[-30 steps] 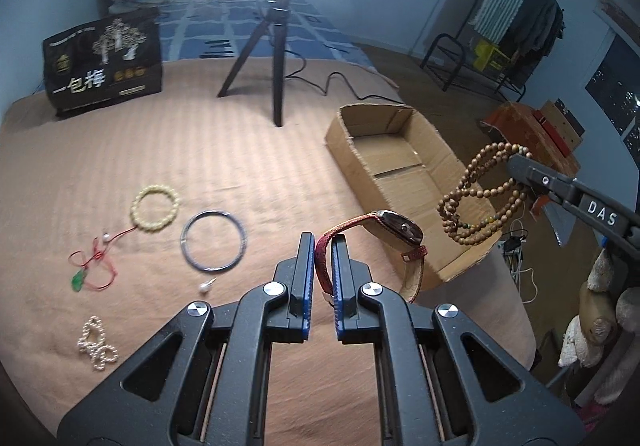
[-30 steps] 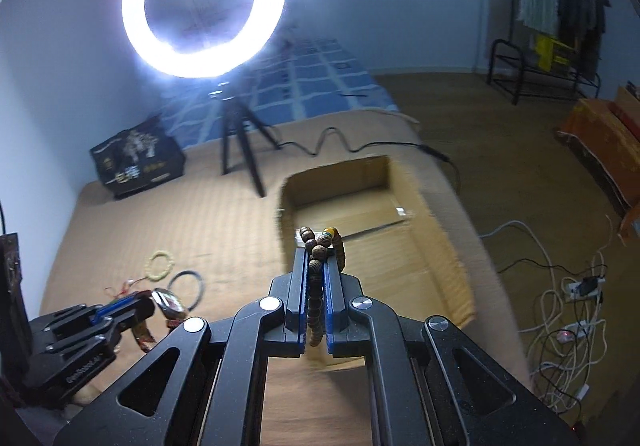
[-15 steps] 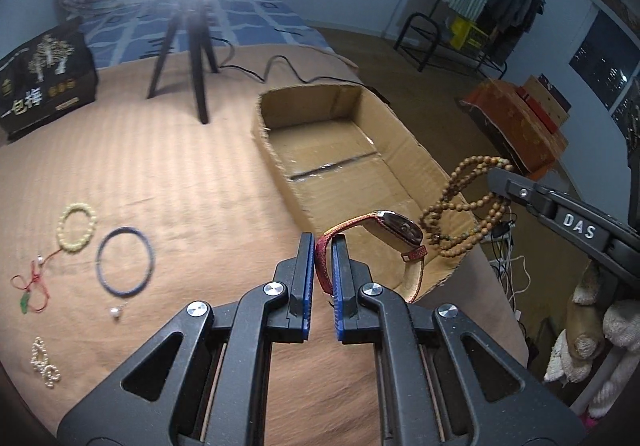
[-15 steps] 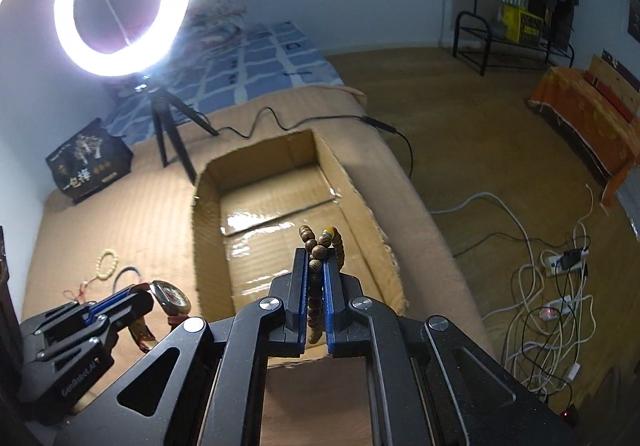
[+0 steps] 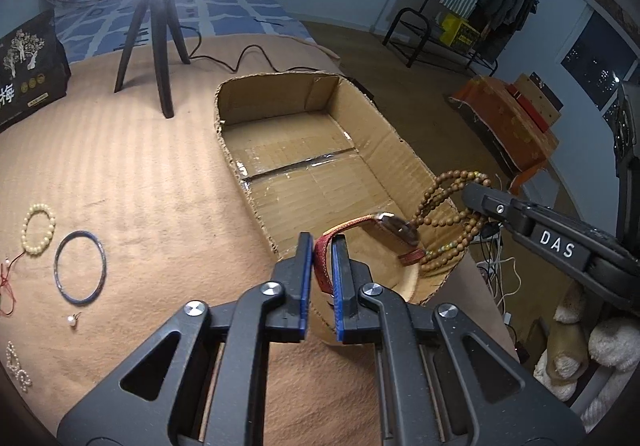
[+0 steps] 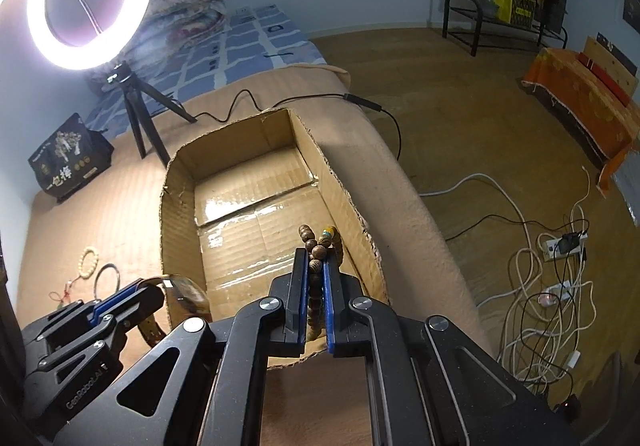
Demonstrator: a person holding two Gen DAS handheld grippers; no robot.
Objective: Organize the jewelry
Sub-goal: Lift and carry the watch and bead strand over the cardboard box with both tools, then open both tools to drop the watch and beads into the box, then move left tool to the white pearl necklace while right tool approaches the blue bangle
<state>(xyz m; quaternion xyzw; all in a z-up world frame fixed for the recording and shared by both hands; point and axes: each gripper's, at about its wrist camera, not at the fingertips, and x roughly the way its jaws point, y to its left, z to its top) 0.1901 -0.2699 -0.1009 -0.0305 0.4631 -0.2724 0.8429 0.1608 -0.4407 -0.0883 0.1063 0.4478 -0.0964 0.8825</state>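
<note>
Presently both grippers hover over the box's (image 5: pixel 408 165) near end: left gripper (image 5: pixel 322 246) clamps the watch (image 5: pixel 394 226), right gripper (image 6: pixel 316 266) the beads (image 6: pixel 320 242); release comes next.

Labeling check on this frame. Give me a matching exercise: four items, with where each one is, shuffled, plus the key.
Things:
1. red-strapped wristwatch
2. brown wooden bead string
3. dark thin bangle ring
4. open brown cardboard box

Places:
A. lying flat on the tan blanket, beside a pale yellow bead bracelet
B. clamped by its strap in the left gripper
C. standing on the blanket, nothing on its floor yet
D. pinched in the right gripper, hanging over the box's near end

Pairs: 1-B, 2-D, 3-A, 4-C
</note>
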